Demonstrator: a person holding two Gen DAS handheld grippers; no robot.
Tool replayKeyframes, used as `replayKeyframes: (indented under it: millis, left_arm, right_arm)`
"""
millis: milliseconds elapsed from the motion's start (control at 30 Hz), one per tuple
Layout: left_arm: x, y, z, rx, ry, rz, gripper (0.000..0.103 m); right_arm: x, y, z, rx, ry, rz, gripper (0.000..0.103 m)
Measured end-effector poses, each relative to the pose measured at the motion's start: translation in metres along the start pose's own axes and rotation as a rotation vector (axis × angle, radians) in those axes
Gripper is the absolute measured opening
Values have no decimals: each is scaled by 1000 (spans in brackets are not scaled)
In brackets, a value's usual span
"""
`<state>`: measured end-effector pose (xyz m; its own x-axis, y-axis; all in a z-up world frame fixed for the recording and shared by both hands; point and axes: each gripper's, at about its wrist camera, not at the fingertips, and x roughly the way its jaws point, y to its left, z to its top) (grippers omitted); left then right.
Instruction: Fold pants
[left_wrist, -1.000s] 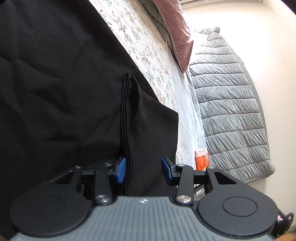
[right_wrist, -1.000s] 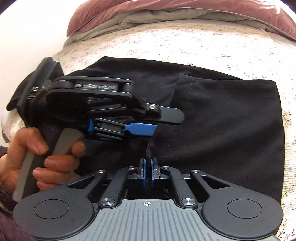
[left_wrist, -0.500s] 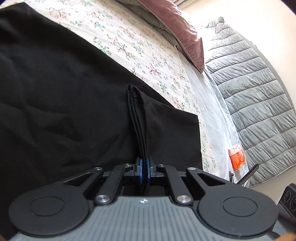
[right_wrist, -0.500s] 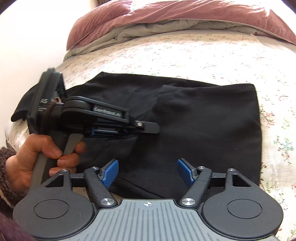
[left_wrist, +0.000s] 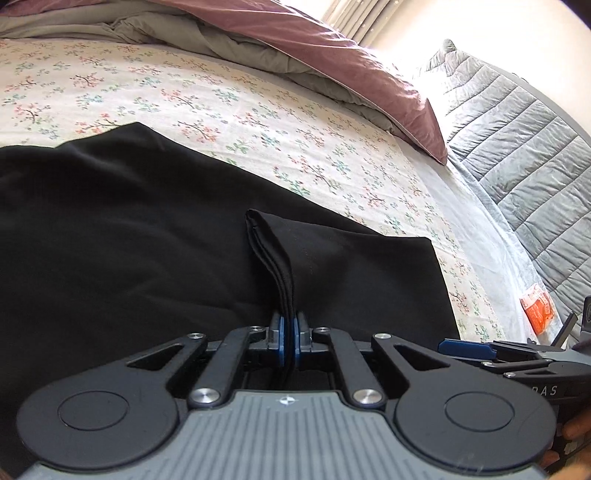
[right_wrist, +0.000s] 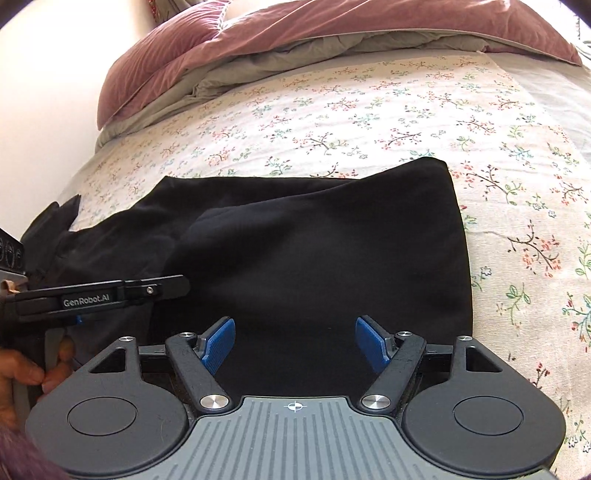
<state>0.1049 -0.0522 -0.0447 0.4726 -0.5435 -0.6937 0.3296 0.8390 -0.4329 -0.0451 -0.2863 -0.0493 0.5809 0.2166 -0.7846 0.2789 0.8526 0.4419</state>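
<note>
Black pants (left_wrist: 129, 236) lie partly folded on the floral bed sheet (left_wrist: 221, 110). My left gripper (left_wrist: 287, 332) is shut on a stacked edge of the pants, several layers rising in a ridge from between the blue pads. In the right wrist view the pants (right_wrist: 314, 251) spread flat ahead. My right gripper (right_wrist: 294, 343) is open and empty just above the near part of the fabric. The left gripper (right_wrist: 122, 291) shows at the left of that view, held by a hand.
A maroon and grey duvet (right_wrist: 332, 33) is bunched at the head of the bed. A grey quilted mattress pad (left_wrist: 517, 140) lies to the right, with an orange packet (left_wrist: 537, 308) by the bed's edge. Bare floral sheet (right_wrist: 517, 184) lies right of the pants.
My left gripper closed on the pants' edge and holds it as its view swings up. My right gripper let go, opened wide and drew back from the fabric.
</note>
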Motion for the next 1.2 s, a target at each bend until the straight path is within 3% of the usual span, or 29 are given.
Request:
replayKeyframes:
  millis: [333, 767, 1000, 1200]
  left_arm:
    - [-58, 81, 29, -29, -76, 164, 16]
    - [-111, 176, 39, -152, -140, 334, 16]
    - [-115, 193, 24, -165, -199, 261, 19]
    - [-120, 198, 9, -144, -246, 209, 22]
  right_arm:
    - [40, 45, 5, -64, 58, -1, 77]
    - [71, 107, 20, -165, 106, 29, 77]
    - [93, 169, 50, -250, 140, 84, 77]
    - [131, 256, 89, -279, 196, 169, 77]
